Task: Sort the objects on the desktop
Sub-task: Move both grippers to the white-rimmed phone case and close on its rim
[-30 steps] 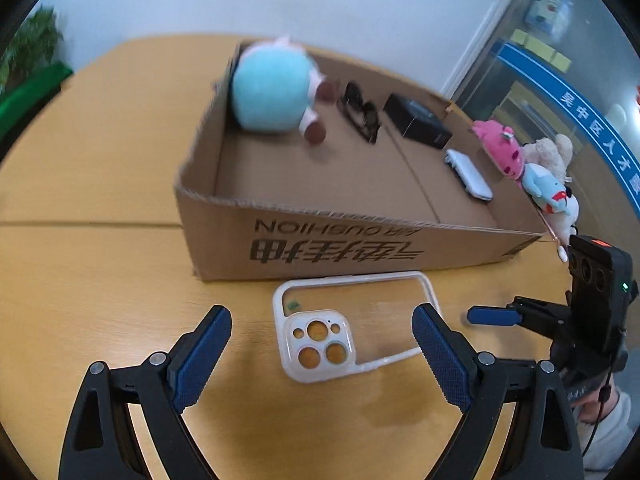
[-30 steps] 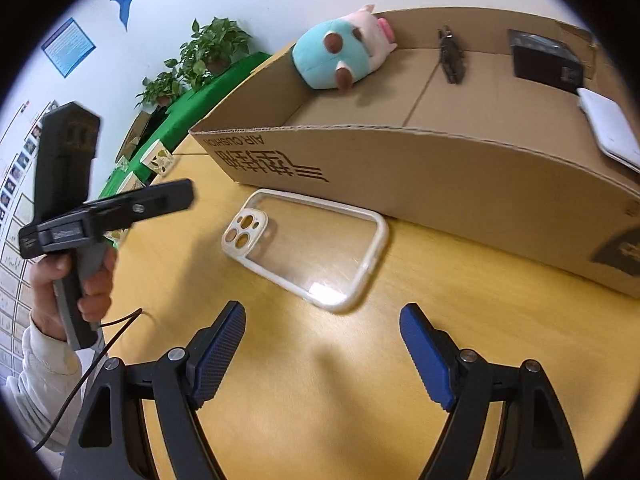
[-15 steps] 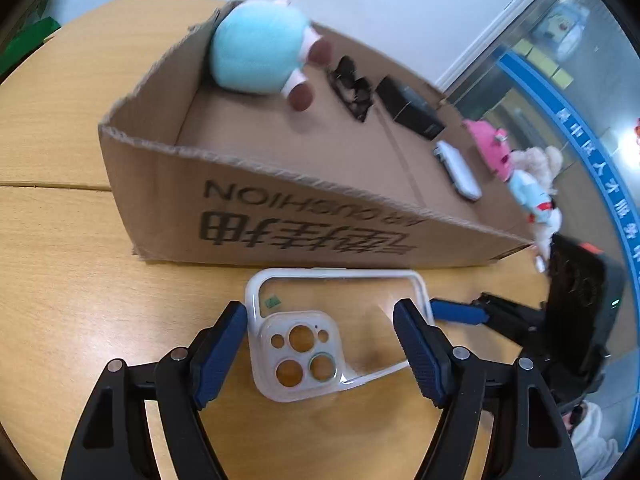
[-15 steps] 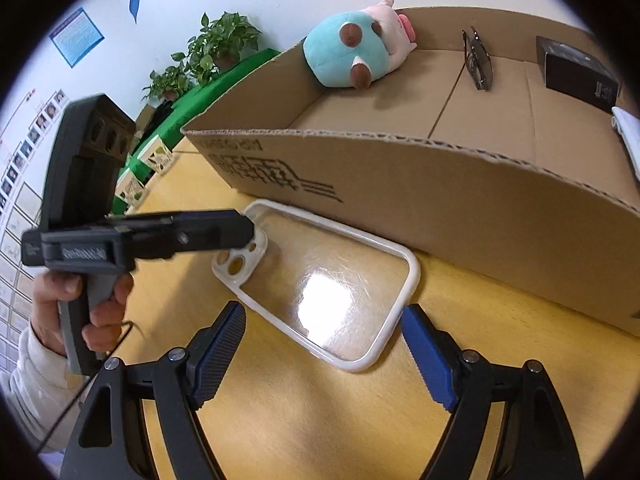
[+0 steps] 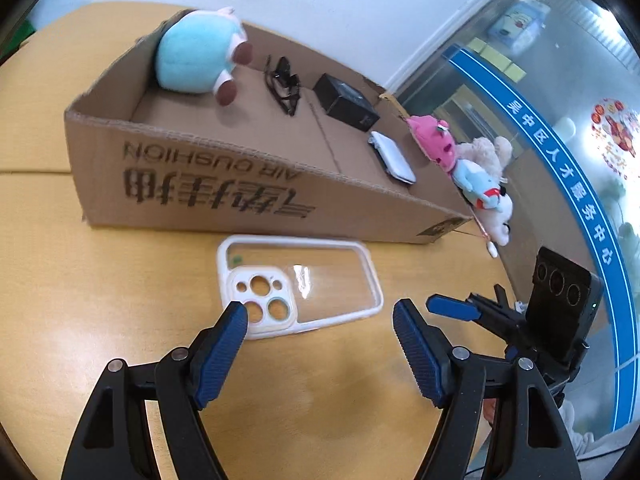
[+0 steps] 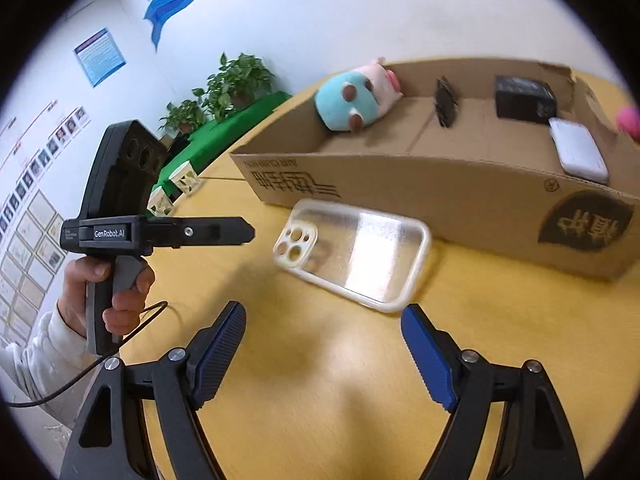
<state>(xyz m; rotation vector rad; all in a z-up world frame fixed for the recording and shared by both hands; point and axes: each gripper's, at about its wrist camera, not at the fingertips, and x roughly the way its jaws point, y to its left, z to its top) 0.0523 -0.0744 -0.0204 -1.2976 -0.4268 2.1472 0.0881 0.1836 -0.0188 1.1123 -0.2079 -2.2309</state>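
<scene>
A clear phone case point(image 5: 298, 285) with a white rim lies flat on the wooden table just in front of a low cardboard box point(image 5: 224, 188). It also shows in the right wrist view point(image 6: 352, 254). My left gripper point(image 5: 320, 322) is open and empty, its left fingertip at the case's camera end. My right gripper point(image 6: 323, 320) is open and empty, just short of the case's near edge. The box point(image 6: 460, 196) holds a teal plush point(image 5: 196, 58), black glasses point(image 5: 282, 84), a black box point(image 5: 346, 102) and a white device point(image 5: 392, 156).
Several plush toys point(image 5: 472, 172) sit beyond the box's right end. The right gripper's body point(image 5: 560, 312) shows in the left wrist view; the left gripper's body point(image 6: 132, 216) and hand show in the right wrist view. Potted plants point(image 6: 224, 88) stand past the table.
Both grippers have shifted around the case and stay open. The left gripper has drawn back slightly, its left fingertip now over the case's camera corner. The case has not moved.
</scene>
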